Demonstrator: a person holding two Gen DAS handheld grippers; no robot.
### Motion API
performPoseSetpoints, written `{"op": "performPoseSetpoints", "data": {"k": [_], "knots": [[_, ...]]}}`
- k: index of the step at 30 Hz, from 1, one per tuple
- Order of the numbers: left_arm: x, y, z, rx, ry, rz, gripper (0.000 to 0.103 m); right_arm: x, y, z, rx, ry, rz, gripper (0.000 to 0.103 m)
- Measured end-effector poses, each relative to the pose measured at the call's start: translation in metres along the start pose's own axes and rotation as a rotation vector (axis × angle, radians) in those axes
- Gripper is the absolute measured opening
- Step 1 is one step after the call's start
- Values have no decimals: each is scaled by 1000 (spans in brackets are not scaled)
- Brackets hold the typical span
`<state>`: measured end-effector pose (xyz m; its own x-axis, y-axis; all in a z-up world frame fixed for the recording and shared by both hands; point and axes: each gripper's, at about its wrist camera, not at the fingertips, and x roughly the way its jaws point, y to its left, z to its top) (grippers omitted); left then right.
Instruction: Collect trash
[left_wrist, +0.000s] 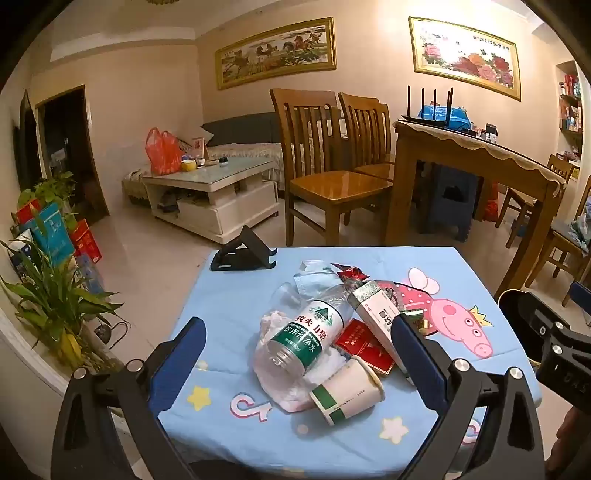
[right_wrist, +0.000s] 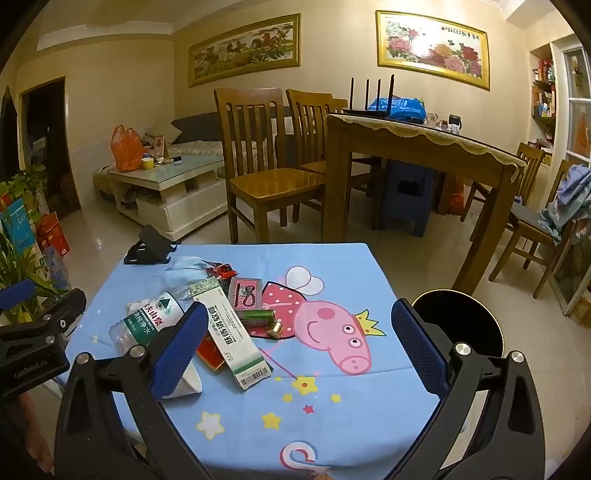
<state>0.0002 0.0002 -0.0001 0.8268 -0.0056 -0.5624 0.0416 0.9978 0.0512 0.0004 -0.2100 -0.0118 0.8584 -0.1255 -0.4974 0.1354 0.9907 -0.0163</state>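
A: Both sets of jaws gape wide, holding nothing. Where's the clear plastic water bottle (left_wrist: 306, 338)?

B: Lying uncapped on the blue cartoon-print counter (left_wrist: 229, 295), touching the white-and-green paper cup (left_wrist: 345, 393). Probably light, crushable, slippery; grip mid-label.

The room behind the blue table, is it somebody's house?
Most likely yes, a living and dining room at home. There is a sofa behind a coffee table, wooden dining chairs beside a dining table, and framed pictures on the wall.

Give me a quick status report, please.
Both hand-held grippers open, left, right. Trash pile untouched on table. Bin beside table, nothing blocking.
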Motion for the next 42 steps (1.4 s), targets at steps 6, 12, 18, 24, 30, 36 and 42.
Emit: {"op": "performPoseSetpoints", "data": {"k": [6, 12, 18, 24, 30, 36, 42], "knots": [[-1, 1, -1, -1, -1, 7, 97, 1, 0, 0, -1, 10, -3, 98], [-5, 7, 4, 8, -3, 0, 97, 0, 1, -2, 4, 21, 7, 98], [-1, 3, 2, -1, -7, 8, 97, 4, 2, -1, 5, 30, 8, 98], [-1, 3, 2, -5, -12, -10, 97, 7, 1, 0, 7, 42, 18, 98], [-3, 10, 4, -39, -16, -27, 97, 7, 2, 0, 12, 40, 24, 98], [-3, 10, 4, -37, -18, -45, 97, 6, 4, 0, 10, 44, 24, 98], [-2, 6, 1, -21, -17, -41, 97, 6, 2, 0, 10, 47, 26, 98]]}}
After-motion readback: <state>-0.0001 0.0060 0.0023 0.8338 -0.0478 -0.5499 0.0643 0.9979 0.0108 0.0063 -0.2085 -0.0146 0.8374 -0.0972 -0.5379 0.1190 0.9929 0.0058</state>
